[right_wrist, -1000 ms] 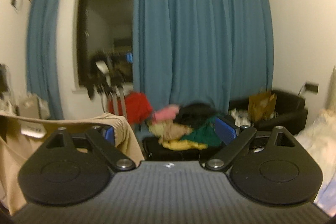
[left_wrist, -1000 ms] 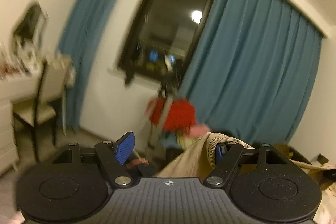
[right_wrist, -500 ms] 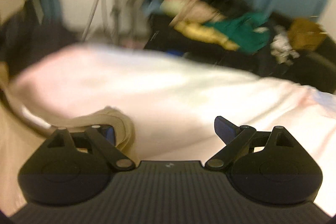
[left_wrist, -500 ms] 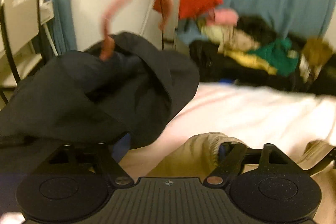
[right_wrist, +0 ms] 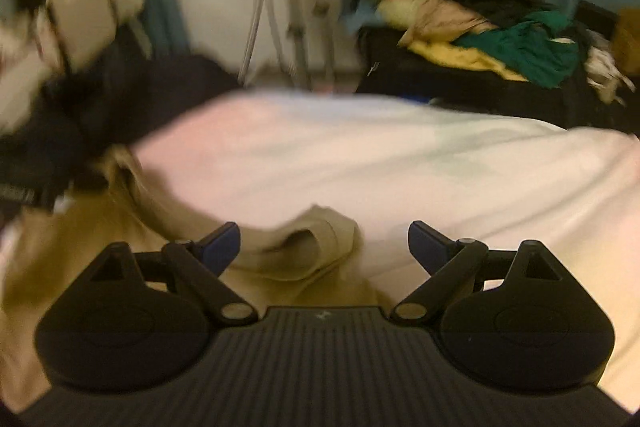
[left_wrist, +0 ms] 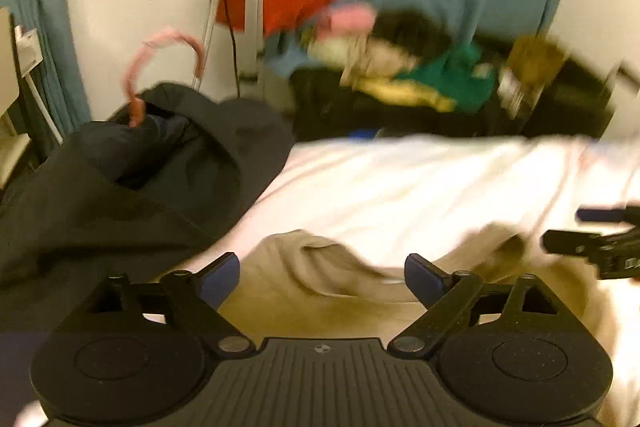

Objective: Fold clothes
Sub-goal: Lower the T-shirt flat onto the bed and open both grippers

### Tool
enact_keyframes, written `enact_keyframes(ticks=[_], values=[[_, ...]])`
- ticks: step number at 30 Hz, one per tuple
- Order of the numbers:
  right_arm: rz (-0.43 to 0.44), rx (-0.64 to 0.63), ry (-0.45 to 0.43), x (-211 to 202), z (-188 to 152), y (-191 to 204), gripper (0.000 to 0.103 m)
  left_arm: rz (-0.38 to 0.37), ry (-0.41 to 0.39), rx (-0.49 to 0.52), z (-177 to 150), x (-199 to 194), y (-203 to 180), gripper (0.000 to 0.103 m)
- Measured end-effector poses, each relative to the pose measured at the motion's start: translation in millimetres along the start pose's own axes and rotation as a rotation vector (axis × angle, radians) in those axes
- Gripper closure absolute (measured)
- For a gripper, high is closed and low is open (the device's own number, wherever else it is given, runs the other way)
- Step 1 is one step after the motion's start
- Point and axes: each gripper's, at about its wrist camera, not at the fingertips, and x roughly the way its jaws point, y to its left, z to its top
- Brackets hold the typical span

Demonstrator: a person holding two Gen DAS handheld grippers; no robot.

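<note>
Garment: your tan sweater [left_wrist: 336,291] lies on the white bed [left_wrist: 420,187], not yet folded.
Left tongs [left_wrist: 322,269]: jaws just opened wide, gripping nothing.
Right tongs [right_wrist: 324,241]: wide open, empty.
Left to do: every fold.

The room light is warm and yellowish, and a bit dim. The white bed sheet [left_wrist: 420,187] is the brightest thing and looks almost washed out, with pink and pale tints in the right wrist view. Both pictures are blurry. The pile of clothes [right_wrist: 500,39] at the back is smeared, and so is the beige garment [left_wrist: 320,279] up close. The black gripper bodies at the bottom look sharper. The round lens bends straight lines, and the corners go black. Shadows are soft.
</note>
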Motion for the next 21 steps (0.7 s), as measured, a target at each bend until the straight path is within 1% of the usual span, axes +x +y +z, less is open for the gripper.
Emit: enact_keyframes(ticks=[2,3,5,6,7,9,11,16,18,21], values=[[-0.029,0.047,-0.094,-32,-13,5,0.011,-0.01,-0.081,-0.044,-17,-32,-4,0.011],[-0.025,0.069,-0.137,-48,-23,8,0.011,-0.015,-0.121,-0.066,-26,-49,-6,0.011],[-0.015,0.093,-0.204,-84,-44,17,0.011,-0.031,-0.19,-0.076,-48,-80,-10,0.011],[-0.02,0.092,-0.24,-102,-56,23,0.011,-0.013,-0.245,-0.075,-62,-97,-15,0.01],[-0.027,0.087,-0.276,-121,-69,29,0.011,0.01,-0.268,-0.06,-74,-111,-20,0.007],[-0.042,0.074,-0.323,-153,-92,41,0.011,0.054,-0.31,-0.028,-97,-138,-29,0.007],[-0.052,0.063,-0.357,-184,-116,50,0.011,0.069,-0.331,-0.013,-118,-164,-37,0.007],[-0.065,0.033,-0.421,-248,-165,64,0.011,0.06,-0.396,-0.035,-181,-233,-56,0.007],[-0.061,0.056,-0.436,-267,-183,66,0.011,0.045,-0.42,-0.053,-210,-259,-60,0.007],[-0.052,0.092,-0.454,-286,-208,65,0.011,0.033,-0.419,-0.077,-244,-280,-63,0.007]])
